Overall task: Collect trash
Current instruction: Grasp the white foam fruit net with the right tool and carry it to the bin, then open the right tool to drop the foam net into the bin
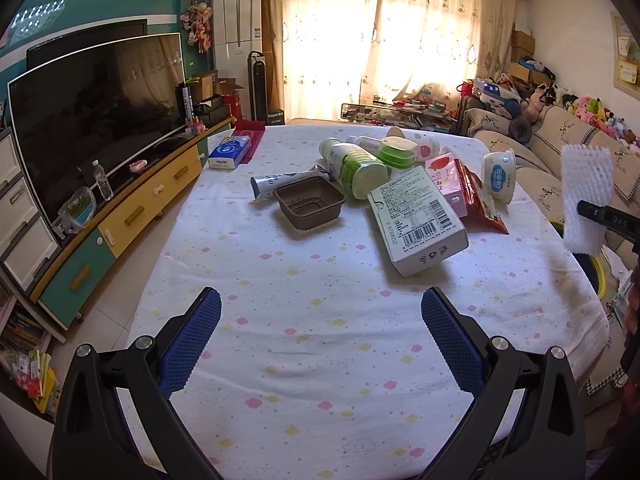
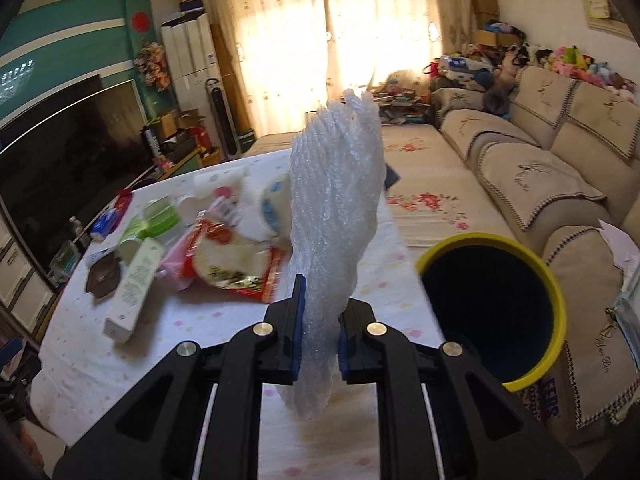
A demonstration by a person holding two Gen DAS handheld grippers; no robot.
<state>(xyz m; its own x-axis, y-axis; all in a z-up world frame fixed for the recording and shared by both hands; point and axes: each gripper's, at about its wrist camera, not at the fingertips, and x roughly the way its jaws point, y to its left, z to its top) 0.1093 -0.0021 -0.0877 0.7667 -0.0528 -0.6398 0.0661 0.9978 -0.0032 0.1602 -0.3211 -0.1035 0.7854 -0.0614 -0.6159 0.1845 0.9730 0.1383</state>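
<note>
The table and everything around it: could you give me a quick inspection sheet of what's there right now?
Surface: table under a white flower-print cloth.
Job's things: white foam net held up; yellow-rimmed bin beside the table; white carton, brown tray, green bottle, red wrapper lie piled.
Clutter: blue tissue pack.
Grippers: left gripper open, empty; right gripper shut on the foam net.
Cables: nothing seen.
Surroundings: television, sofa, curtains.

White foam netting (image 2: pixel 336 208). The bin (image 2: pixel 556 292) has a yellow rim. The tablecloth (image 1: pixel 320 320) is white with pastel flowers; the tray (image 1: pixel 310 202) is brown.
</note>
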